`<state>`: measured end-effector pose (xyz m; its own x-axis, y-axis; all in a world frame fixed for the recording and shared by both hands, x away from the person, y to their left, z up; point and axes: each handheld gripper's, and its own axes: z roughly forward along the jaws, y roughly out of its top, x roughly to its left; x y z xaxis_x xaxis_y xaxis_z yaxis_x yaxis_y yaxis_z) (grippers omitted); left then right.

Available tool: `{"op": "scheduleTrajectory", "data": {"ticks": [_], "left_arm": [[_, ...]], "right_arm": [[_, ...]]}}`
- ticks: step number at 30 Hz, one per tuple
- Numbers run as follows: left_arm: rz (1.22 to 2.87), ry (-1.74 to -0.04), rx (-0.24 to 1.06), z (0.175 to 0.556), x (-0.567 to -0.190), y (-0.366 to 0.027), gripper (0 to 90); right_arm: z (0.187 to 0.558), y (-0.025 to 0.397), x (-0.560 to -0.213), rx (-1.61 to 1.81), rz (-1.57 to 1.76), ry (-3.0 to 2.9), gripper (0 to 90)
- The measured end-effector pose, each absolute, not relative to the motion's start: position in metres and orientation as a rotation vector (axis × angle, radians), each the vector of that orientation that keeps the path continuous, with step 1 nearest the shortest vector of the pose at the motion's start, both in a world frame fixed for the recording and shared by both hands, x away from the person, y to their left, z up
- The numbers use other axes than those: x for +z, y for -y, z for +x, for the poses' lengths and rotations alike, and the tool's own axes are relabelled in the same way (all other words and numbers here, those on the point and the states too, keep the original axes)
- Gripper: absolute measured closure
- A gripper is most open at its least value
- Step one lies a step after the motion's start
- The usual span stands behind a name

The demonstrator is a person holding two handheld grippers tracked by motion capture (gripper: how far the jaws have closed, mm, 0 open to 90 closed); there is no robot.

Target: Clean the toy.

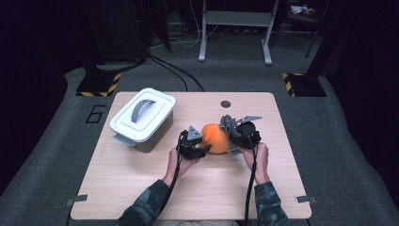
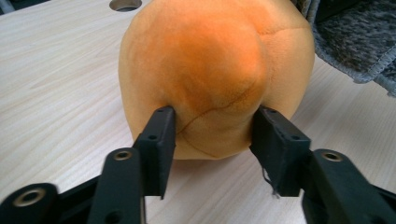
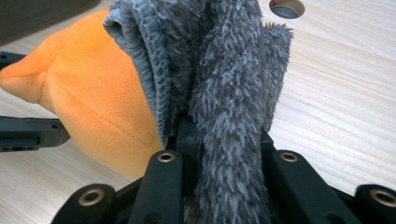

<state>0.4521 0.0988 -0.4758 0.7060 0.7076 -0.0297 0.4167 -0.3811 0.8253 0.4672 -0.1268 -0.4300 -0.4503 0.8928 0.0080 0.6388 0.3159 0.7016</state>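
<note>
My left gripper (image 2: 212,135) pinches the orange plush (image 2: 215,70); my right gripper (image 3: 224,140) clamps grey cloth (image 3: 224,93); white lidded box (image 1: 142,117) sits left on worktop (image 1: 141,183).

Plush ball (image 1: 216,138) at the table (image 1: 141,188) centre. Lidded box (image 1: 142,117) left of it. Cloth (image 1: 227,123) against its right side, cable hole (image 1: 226,103) behind.

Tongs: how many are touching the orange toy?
2. The left tongs pinch the orange toy at its near end. The right tongs clamp a grey cloth that lies against the toy's other side.
</note>
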Motion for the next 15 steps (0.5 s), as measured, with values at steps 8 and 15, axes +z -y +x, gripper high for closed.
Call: {"op": "scheduleTrajectory", "data": {"ticks": [8, 15], "left_arm": [[2.032, -0.841, 0.439, 0.4524, -0.4763, -0.0951, 73.7], [1.993, -0.87, 0.402, 0.4536, -0.4732, -0.0971, 79.3]], "right_arm": [[0.4658, 0.1295, -0.4313, 0.926, 1.374, -2.184, 73.4], [0.4617, 0.1362, -0.4281, 0.969, 1.367, -2.15, 73.4]]}}
